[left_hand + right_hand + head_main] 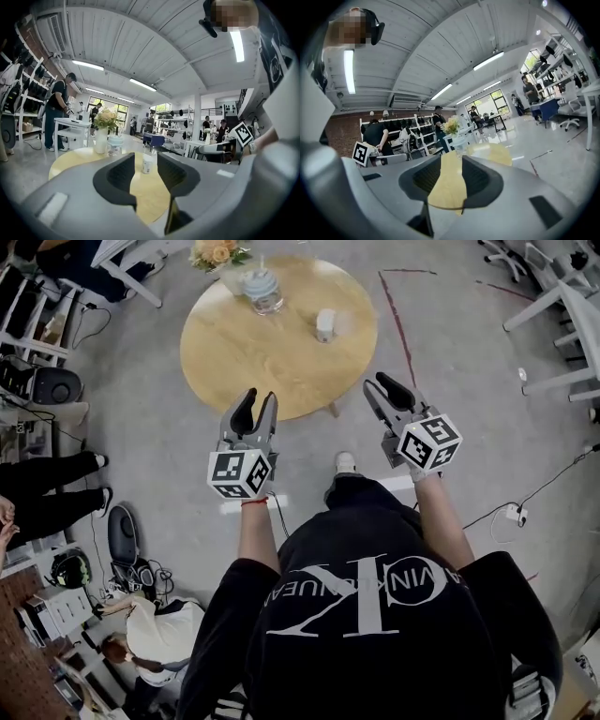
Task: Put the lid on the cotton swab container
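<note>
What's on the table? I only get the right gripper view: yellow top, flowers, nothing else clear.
Observer: In the head view a small white container stands right of centre on the table, apart from a jar by the flowers.
Operator: And the left tongs?
Observer: Open, empty. Their view shows the container through the gap, far off.
Operator: Over the table yet?
Observer: No. Left and right tongs are both over the floor, short of the near edge.
</note>
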